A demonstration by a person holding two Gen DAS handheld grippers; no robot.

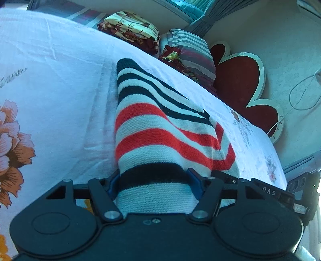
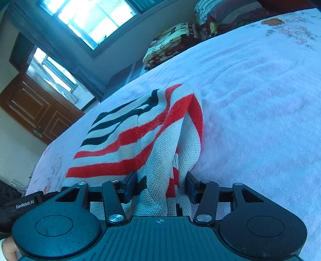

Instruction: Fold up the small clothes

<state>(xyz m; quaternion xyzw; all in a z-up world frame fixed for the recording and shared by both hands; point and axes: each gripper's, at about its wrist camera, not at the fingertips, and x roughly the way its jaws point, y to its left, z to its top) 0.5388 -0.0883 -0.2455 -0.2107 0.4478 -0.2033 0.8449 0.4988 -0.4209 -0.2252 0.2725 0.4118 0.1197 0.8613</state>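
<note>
A small knitted garment point(image 1: 160, 128) with red, black and white stripes lies on a white bedsheet point(image 1: 60, 80). My left gripper point(image 1: 154, 184) is shut on one edge of the striped garment, and the fabric runs between its blue fingertips point(image 1: 195, 182). My right gripper point(image 2: 160, 186) is shut on another bunched edge of the same garment point(image 2: 140, 140). The cloth rises from the bed point(image 2: 260, 100) to both grippers. The right gripper's body also shows at the lower right of the left wrist view point(image 1: 301, 190).
Folded patterned blankets point(image 1: 130, 28) and striped pillows point(image 1: 192, 52) are stacked at the head of the bed. A red flower-shaped headboard point(image 1: 240, 84) stands against the wall. A window point(image 2: 90, 18) and a brown door point(image 2: 36, 108) are beyond the bed.
</note>
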